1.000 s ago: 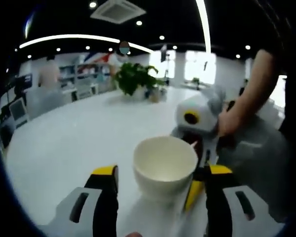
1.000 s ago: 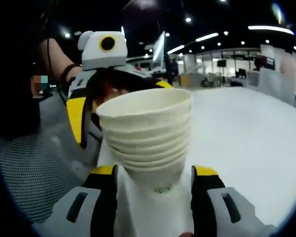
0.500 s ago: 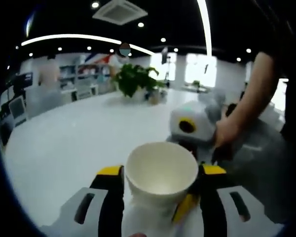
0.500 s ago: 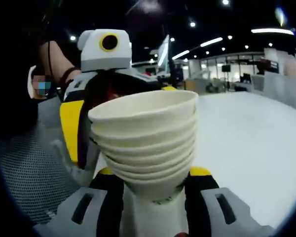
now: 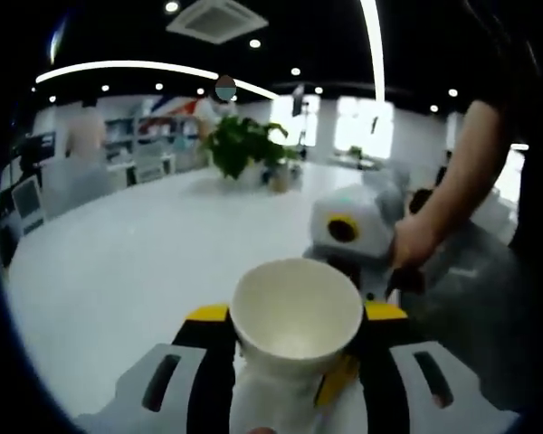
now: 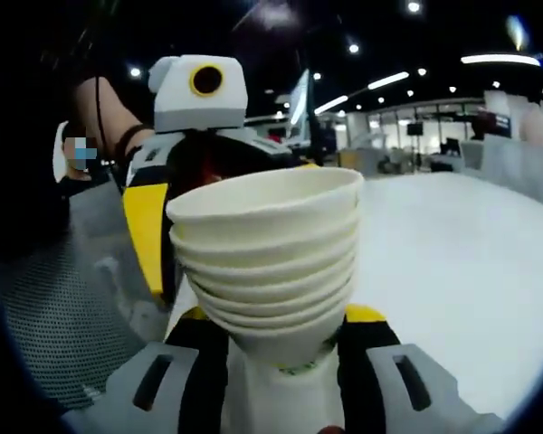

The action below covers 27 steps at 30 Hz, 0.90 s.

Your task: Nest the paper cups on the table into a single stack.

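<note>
Left gripper view: the left tongs [image 5: 294, 339] are clenched on a stack of paper cups [image 5: 296, 318], with the yellow-tipped jaws pressing against its lower sides. The open mouth of the top cup faces the camera, and the cream-coloured inside is visible. The stack is held up above the white table [image 5: 136, 244], not resting on it. Just behind and to the right of the stack are the right tongs [image 5: 355, 231], a white and grey body gripped by the person's hand [image 5: 414, 244], with the forearm reaching up toward the top right. A potted plant [image 5: 244, 145] stands on the far part of the table.

Right gripper view: the right tongs [image 6: 281, 334] likewise close on the stack of paper cups [image 6: 270, 244], the jaws meeting its narrow base from either side. From here the stack is seen side-on; several rolled rims lie one above another, nested closely, and the stack leans slightly. Directly behind the stack, touching or almost touching it, are the left tongs [image 6: 163, 226], with a yellow and black jaw running down beside the cups. The person's forearm shows at the upper left. The white table [image 6: 471, 262] spreads out to the right, and ceiling lights and office furniture lie blurred in the distance.
</note>
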{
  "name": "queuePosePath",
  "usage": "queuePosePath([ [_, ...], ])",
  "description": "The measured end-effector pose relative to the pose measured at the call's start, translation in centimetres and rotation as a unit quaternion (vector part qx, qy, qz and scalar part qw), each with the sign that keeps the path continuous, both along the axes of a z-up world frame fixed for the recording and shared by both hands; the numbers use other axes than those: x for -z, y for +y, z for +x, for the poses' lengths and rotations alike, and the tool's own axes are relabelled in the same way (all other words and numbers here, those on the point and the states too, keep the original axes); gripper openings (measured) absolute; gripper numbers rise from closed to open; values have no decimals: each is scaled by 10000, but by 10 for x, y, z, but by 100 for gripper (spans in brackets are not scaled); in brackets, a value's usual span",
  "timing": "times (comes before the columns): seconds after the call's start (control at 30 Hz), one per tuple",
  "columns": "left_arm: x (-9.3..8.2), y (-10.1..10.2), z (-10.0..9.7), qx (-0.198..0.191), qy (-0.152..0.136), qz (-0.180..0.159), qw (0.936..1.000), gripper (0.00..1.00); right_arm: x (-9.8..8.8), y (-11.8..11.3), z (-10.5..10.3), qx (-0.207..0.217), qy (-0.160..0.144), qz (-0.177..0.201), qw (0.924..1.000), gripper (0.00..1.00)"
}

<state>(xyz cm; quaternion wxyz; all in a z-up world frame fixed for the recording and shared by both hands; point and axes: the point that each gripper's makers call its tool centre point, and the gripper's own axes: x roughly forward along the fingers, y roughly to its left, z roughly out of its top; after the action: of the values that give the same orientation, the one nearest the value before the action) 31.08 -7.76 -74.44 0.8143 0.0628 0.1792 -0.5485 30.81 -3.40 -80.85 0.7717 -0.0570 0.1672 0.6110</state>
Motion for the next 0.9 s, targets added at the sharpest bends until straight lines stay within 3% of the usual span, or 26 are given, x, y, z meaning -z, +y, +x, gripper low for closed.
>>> queuePosePath([
  [0.23,-21,-6,36,159,-308,77,9994,52,-24,-7,43,161,-233,78,9996,44],
  [0.57,-39,-12,115,311,-563,208,9977,52,-44,-14,125,303,-565,185,9978,44],
  [0.73,-41,-12,148,104,-507,99,9986,52,-45,-19,159,338,-671,185,9970,44],
  [0.9,-34,-18,169,53,-500,114,9987,52,-37,-25,181,349,-676,151,9970,44],
])
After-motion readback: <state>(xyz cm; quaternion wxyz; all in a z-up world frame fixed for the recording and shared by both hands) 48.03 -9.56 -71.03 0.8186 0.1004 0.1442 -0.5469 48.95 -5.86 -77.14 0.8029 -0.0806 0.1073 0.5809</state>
